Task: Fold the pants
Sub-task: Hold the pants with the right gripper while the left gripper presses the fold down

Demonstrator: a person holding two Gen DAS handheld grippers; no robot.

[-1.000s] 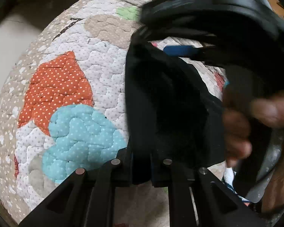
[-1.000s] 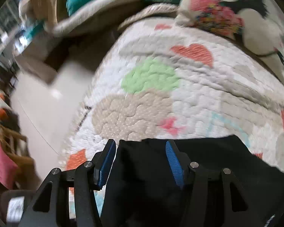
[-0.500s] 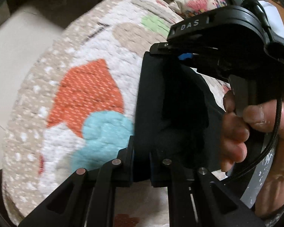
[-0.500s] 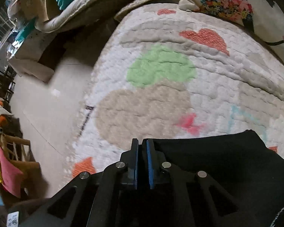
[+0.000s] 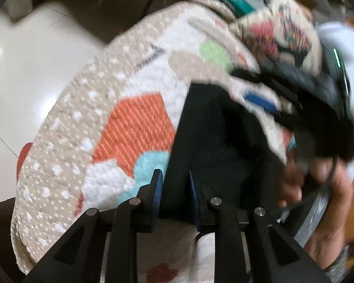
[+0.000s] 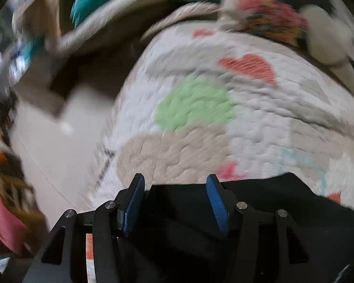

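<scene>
Black pants (image 5: 214,141) lying folded on a patchwork quilt (image 5: 139,122) spread over a bed, near its left edge, with pale floor (image 5: 35,70) beyond. From the left wrist view: left tool (image 5: 173,184) with its blue-padded fingers parted a little, the near edge of the pants standing between them, no pad clearly pressing the cloth, so released rather than clenched. Only in this view: the right tool (image 5: 259,101) seen from outside, a blurred dark body with one blue pad showing above the far part of the pants, and the right hand (image 5: 318,181) wrapped round its handle at the right edge, a green light on the casing above. Orange and light blue patches of the quilt just left of the pants, also shown here alone. From the right wrist view: right tool (image 6: 174,195) spread wide, blue pads well apart, gripping nothing, the pants (image 6: 259,212) lying flat below and between the fingers and running off to the right. Only in this view: a green patch and a beige patch ahead of the fingers, a floral pillow (image 6: 283,16) at the far end of the bed, and a blurred heap of bedding (image 6: 106,11) and clutter across the floor to the left. Strong motion blur in both views.
</scene>
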